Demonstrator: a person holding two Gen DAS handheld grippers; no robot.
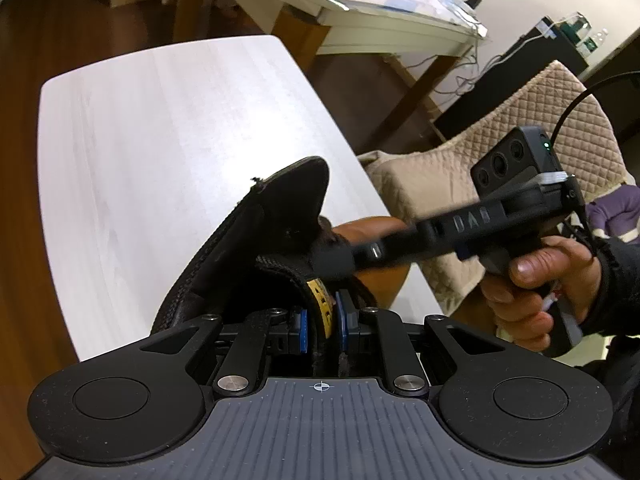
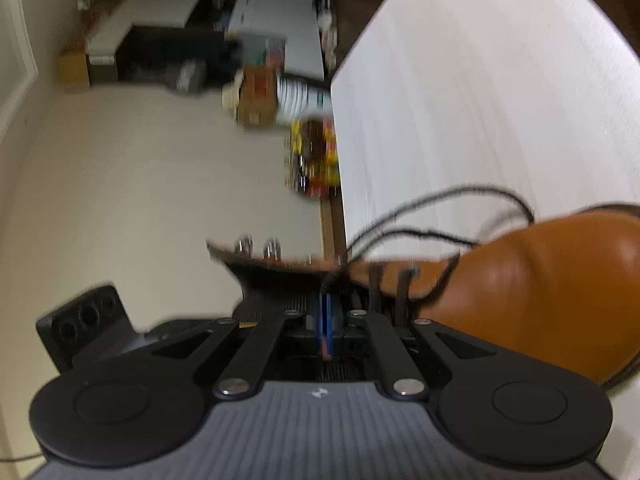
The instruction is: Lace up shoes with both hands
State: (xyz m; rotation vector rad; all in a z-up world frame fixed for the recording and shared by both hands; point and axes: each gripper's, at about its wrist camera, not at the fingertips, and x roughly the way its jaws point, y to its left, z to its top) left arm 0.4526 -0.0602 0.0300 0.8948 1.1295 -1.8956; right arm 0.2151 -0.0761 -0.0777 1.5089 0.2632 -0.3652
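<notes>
A brown leather shoe with black lining lies on the white table, its black tongue standing up. My left gripper is shut on the shoe's collar rim, where a yellow label shows between the blue pads. A hand brings my right gripper in from the right to the shoe's opening. The right wrist view is blurred: the right gripper has its pads together where the black lace runs in, beside the shoe and its flap of metal hooks.
A beige quilted chair stands off the table's right edge. A second table with cables and chargers lies beyond, over a dark wood floor. Blurred boxes and shelves line the wall in the right wrist view.
</notes>
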